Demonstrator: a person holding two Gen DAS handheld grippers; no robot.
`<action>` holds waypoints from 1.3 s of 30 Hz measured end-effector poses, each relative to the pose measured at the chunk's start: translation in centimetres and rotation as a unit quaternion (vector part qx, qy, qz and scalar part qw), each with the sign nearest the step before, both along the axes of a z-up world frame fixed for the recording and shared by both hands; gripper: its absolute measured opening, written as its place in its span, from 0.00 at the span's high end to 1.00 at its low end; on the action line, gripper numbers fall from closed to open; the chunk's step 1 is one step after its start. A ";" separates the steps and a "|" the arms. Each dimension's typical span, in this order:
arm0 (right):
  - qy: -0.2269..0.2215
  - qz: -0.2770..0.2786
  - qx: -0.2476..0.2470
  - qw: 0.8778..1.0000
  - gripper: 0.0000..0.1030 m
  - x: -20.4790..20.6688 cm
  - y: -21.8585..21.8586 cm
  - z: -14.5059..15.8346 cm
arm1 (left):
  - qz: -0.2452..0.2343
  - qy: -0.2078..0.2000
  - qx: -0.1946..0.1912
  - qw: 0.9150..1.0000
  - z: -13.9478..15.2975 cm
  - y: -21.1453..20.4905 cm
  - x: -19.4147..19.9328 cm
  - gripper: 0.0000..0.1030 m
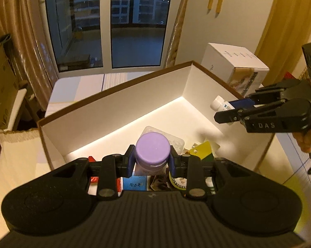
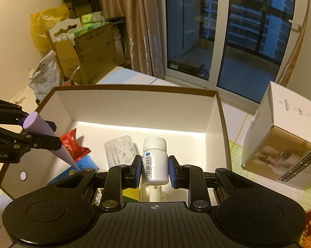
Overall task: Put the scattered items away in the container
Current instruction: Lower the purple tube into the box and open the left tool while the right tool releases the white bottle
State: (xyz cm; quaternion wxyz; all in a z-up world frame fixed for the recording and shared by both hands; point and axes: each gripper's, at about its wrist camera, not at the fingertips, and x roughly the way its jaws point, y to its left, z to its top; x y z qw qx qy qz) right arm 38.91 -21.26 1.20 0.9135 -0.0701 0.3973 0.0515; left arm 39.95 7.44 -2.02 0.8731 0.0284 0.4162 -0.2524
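Observation:
A white box with a brown rim [image 1: 118, 86] [image 2: 134, 87] stands open on the table. My left gripper [image 1: 152, 161] is shut on a purple tube [image 1: 152, 149] with a round cap, held over the box's near side. In the right wrist view that tube [image 2: 46, 132] tapers downward from the left gripper [image 2: 41, 136]. My right gripper [image 2: 154, 168] is shut on a white pill bottle [image 2: 155, 161] with a barcode label, above the box interior. From the left wrist view the bottle [image 1: 218, 103] pokes out of the right gripper [image 1: 227, 111] at the box's right wall.
Inside the box lie a clear plastic tub [image 2: 120, 150], a red packet [image 2: 72, 146], a blue packet [image 2: 85, 165] and a yellow tag [image 1: 201, 150]. A white carton [image 2: 283, 134] stands right of the box. Cardboard boxes and bags [image 2: 89, 51] sit by the curtain.

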 end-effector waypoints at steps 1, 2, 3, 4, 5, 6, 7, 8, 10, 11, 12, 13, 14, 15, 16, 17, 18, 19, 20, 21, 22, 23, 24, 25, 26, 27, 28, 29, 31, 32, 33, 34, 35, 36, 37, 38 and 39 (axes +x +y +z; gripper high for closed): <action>0.002 0.000 0.000 1.000 0.71 0.2 -0.1 -0.2 | 0.003 0.007 -0.003 1.000 -0.4 0.0 0.4 0.74; 0.004 -0.001 0.001 1.000 0.71 0.3 -0.1 -0.3 | 0.007 0.014 -0.006 1.000 -0.8 0.1 0.7 0.74; 0.006 0.000 0.001 1.000 0.71 0.4 -0.2 -0.4 | 0.011 0.019 -0.008 1.000 -1.1 0.1 1.0 0.74; 0.008 0.000 0.001 1.000 0.71 0.6 -0.2 -0.5 | 0.013 0.024 -0.009 1.000 -1.5 0.1 1.4 0.74; 0.009 0.000 0.001 1.000 0.71 0.8 -0.3 -0.5 | 0.014 0.029 -0.010 0.999 -1.8 0.0 1.7 0.74; 0.010 -0.001 0.000 1.000 0.71 0.9 -0.4 -0.6 | 0.016 0.032 -0.010 0.999 -2.2 -0.1 1.9 0.74; 0.011 -0.001 0.000 1.000 0.71 1.0 -0.5 -0.7 | 0.017 0.035 -0.008 0.999 -2.5 -0.1 2.2 0.74; 0.013 -0.002 0.000 1.000 0.71 1.2 -0.6 -0.8 | 0.018 0.039 -0.007 0.999 -2.8 -0.2 2.4 0.74; 0.017 -0.003 0.000 1.000 0.71 1.5 -0.8 -1.1 | 0.019 0.045 -0.005 0.999 -3.2 -0.3 2.8 0.74; 0.019 -0.004 0.000 1.000 0.71 1.6 -0.9 -1.3 | 0.020 0.049 -0.003 0.999 -3.5 -0.5 3.1 0.74; 0.021 -0.005 -0.001 1.000 0.71 1.7 -1.0 -1.4 | 0.020 0.052 -0.001 0.998 -3.7 -0.6 3.3 0.74; 0.023 -0.006 -0.002 1.000 0.71 1.9 -1.0 -1.6 | 0.020 0.056 0.001 0.998 -4.0 -0.8 3.5 0.74; 0.024 -0.007 -0.001 1.000 0.71 2.0 -1.0 -1.7 | 0.019 0.060 0.003 0.998 -4.2 -0.9 3.7 0.74; 0.025 -0.008 -0.002 1.000 0.71 2.1 -1.1 -1.8 | 0.020 0.064 0.004 0.998 -4.5 -1.0 4.0 0.74; 0.026 -0.008 -0.003 1.000 0.71 2.2 -1.1 -1.9 | 0.022 0.067 0.003 0.998 -4.7 -1.0 4.2 0.74; 0.026 -0.009 -0.004 1.000 0.71 2.2 -1.2 -1.9 | 0.025 0.069 0.002 0.997 -4.8 -1.0 4.3 0.73; 0.026 -0.009 -0.005 1.000 0.71 2.3 -1.2 -2.0 | 0.031 0.071 0.001 0.997 -4.8 -1.0 4.5 0.73; 0.026 -0.011 -0.005 1.000 0.71 2.4 -1.2 -2.0 | 0.038 0.071 0.002 0.997 -4.9 -0.9 4.6 0.71; 0.026 -0.013 -0.006 1.000 0.71 2.5 -1.3 -2.1 | 0.044 0.070 0.005 0.997 -5.0 -0.8 4.7 0.66; 0.026 -0.014 -0.007 1.000 0.71 2.6 -1.3 -2.1 | 0.047 0.065 0.010 0.997 -5.0 -0.7 4.7 0.66; 0.025 -0.016 -0.008 1.000 0.71 2.7 -1.4 -2.1 | 0.050 0.061 0.016 0.997 -5.0 -0.7 4.7 0.65; 0.025 -0.018 -0.009 0.999 0.71 2.8 -1.5 -2.2 | 0.052 0.059 0.021 0.997 -5.0 -0.6 4.6 0.62; 0.024 -0.019 -0.009 0.999 0.71 2.8 -1.6 -2.2 | 0.054 0.056 0.024 0.997 -5.0 -0.6 4.6 0.57; 0.023 -0.020 -0.010 0.999 0.71 2.9 -1.6 -2.2 | 0.057 0.053 0.025 0.997 -5.0 -0.5 4.6 0.55; 0.021 -0.021 -0.011 1.000 0.71 3.0 -1.6 -2.3 | 0.059 0.048 0.027 0.997 -4.9 -0.5 4.5 0.52; 0.020 -0.020 -0.011 1.000 0.71 3.0 -1.6 -2.3 | 0.061 0.042 0.028 0.997 -4.7 -0.4 4.5 0.49; 0.019 -0.021 -0.012 1.000 0.71 3.1 -1.6 -2.3 | 0.062 0.038 0.029 0.997 -4.6 -0.3 4.5 0.49; 0.018 -0.021 -0.014 1.000 0.71 3.2 -1.6 -2.4 | 0.061 0.036 0.029 0.997 -4.6 -0.3 4.5 0.49; 0.017 -0.020 -0.018 0.999 0.71 3.4 -1.4 -2.4 | 0.061 0.032 0.033 0.997 -4.5 -0.2 4.4 0.49; 0.016 -0.019 -0.021 0.999 0.71 3.5 -1.4 -2.5 | 0.060 0.030 0.037 0.997 -4.5 -0.3 4.3 0.49; 0.015 -0.019 -0.023 0.999 0.71 3.6 -1.3 -2.5 | 0.059 0.029 0.040 0.997 -4.6 -0.3 4.3 0.49; 0.014 -0.018 -0.025 0.999 0.71 3.6 -1.3 -2.6 | 0.058 0.029 0.041 0.997 -4.6 -0.4 4.2 0.49; 0.010 -0.019 -0.027 0.999 0.71 3.7 -1.3 -2.6 | 0.057 0.031 0.040 0.997 -4.7 -0.4 4.1 0.49; 0.002 -0.018 -0.029 0.999 0.71 3.7 -1.3 -2.6 | 0.057 0.033 0.039 0.997 -4.8 -0.4 4.0 0.49; -0.005 -0.016 -0.032 0.999 0.71 3.8 -1.3 -2.5 | 0.056 0.035 0.039 0.997 -4.8 -0.4 4.0 0.49; -0.006 -0.017 -0.033 0.999 0.71 3.9 -1.3 -2.5 | 0.056 0.036 0.040 0.997 -4.9 -0.4 3.9 0.49; -0.006 -0.016 -0.031 0.999 0.71 4.0 -1.3 -2.6 | 0.056 0.038 0.041 0.997 -4.9 -0.4 3.9 0.49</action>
